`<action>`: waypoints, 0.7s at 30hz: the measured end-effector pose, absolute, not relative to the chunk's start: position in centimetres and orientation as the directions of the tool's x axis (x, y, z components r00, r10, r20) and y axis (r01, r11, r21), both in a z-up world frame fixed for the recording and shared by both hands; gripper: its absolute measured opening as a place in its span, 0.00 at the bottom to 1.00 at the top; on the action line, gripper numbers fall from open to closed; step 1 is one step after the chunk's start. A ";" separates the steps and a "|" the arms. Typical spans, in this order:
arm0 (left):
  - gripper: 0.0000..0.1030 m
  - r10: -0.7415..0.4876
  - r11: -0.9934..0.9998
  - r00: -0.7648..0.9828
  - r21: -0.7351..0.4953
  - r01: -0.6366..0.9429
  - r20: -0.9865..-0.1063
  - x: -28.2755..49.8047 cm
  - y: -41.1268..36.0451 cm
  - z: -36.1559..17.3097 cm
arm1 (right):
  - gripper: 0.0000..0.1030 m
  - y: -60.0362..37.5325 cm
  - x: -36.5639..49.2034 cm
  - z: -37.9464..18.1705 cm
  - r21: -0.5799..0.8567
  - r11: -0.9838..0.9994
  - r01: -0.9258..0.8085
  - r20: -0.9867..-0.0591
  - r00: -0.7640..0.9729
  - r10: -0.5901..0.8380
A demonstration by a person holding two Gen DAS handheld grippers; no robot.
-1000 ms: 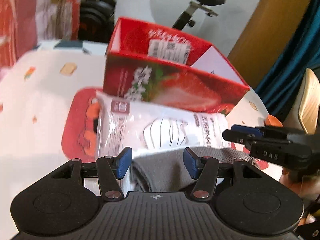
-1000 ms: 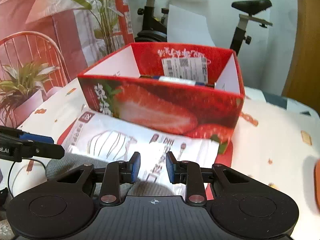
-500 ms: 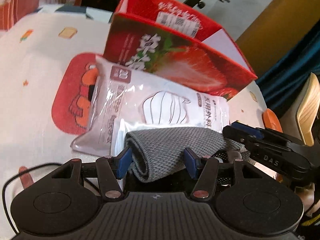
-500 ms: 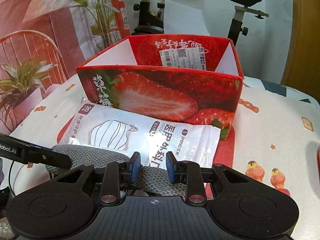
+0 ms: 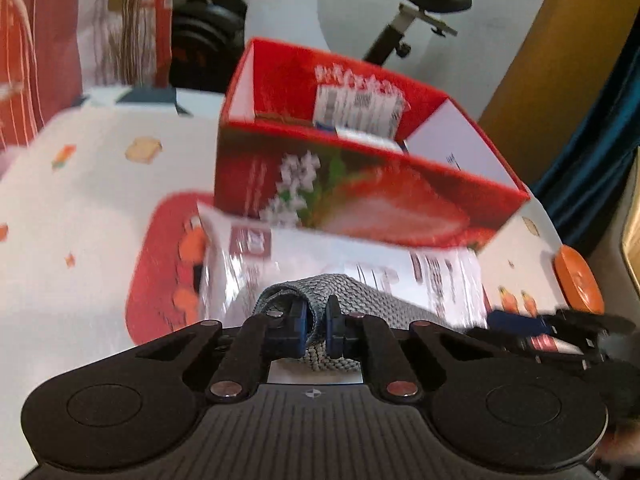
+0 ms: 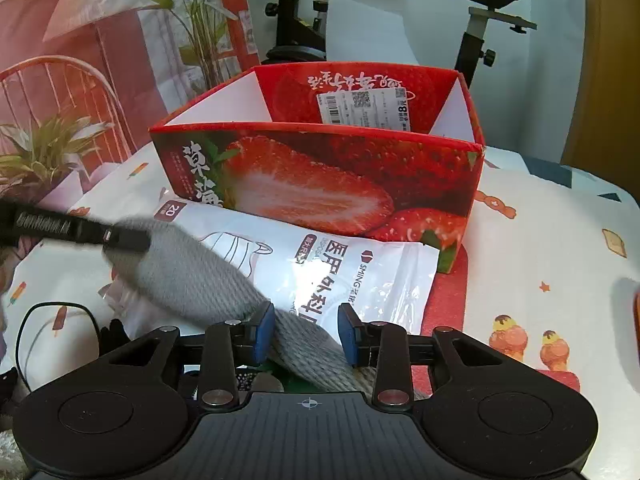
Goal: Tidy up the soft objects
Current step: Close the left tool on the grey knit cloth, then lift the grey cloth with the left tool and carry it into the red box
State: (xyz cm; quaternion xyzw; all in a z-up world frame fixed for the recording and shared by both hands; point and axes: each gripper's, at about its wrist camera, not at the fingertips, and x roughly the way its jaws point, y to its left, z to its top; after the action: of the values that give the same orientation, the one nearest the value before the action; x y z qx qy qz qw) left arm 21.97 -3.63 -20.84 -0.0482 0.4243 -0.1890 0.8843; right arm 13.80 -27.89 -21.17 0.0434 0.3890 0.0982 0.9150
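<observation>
A grey knitted cloth [image 5: 360, 300] lies over a white pack of face masks [image 6: 360, 268] on the table, in front of an open red strawberry box [image 6: 320, 184]. My left gripper [image 5: 316, 322] is shut on one folded end of the cloth and holds it raised. In the right wrist view the left gripper [image 6: 128, 238] is blurred at the cloth's upper left end. My right gripper [image 6: 306, 334] has its jaws opening, and the cloth's other end runs between its blue pads [image 6: 264, 332], loosely. The right gripper [image 5: 520, 324] shows low at the right of the left wrist view.
The box [image 5: 360, 200] holds a blue and white item [image 5: 360, 136] at its bottom. An orange disc [image 5: 578, 280] sits at the table's right edge. A black cable [image 6: 56, 308] loops at the near left. An exercise bike [image 6: 296, 20] and plants stand behind the table.
My left jaws have closed on the grey cloth's end and raised it off the mask pack. My right jaws have spread wider around the cloth's other end.
</observation>
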 end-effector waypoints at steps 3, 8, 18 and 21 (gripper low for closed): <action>0.09 -0.353 0.934 0.610 -0.223 0.280 -0.710 22.8 -3.7 -20.0 | 0.38 -27.9 13.5 -21.1 0.152 0.976 -0.156 -0.703 0.677 0.218; 0.09 -0.298 0.954 0.672 -0.213 0.209 -0.678 23.7 -1.8 -19.2 | 0.43 -27.7 13.4 -21.3 0.113 0.981 -0.159 -0.717 0.671 0.191; 0.09 -0.198 0.978 0.654 -0.187 0.087 -0.730 24.4 1.3 -21.4 | 0.42 -28.7 14.7 -22.4 0.111 0.987 -0.112 -0.725 0.671 0.158; 0.09 -0.203 0.977 0.642 -0.199 0.079 -0.739 24.4 1.8 -22.1 | 0.41 -29.0 15.0 -22.2 0.125 0.987 -0.100 -0.718 0.677 0.159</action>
State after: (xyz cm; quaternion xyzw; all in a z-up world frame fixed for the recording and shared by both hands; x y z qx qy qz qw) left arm 24.42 1.84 -22.08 -0.0745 0.4159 -0.0780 0.9030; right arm 15.02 -29.04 -22.22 0.0377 0.3955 0.0708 0.9150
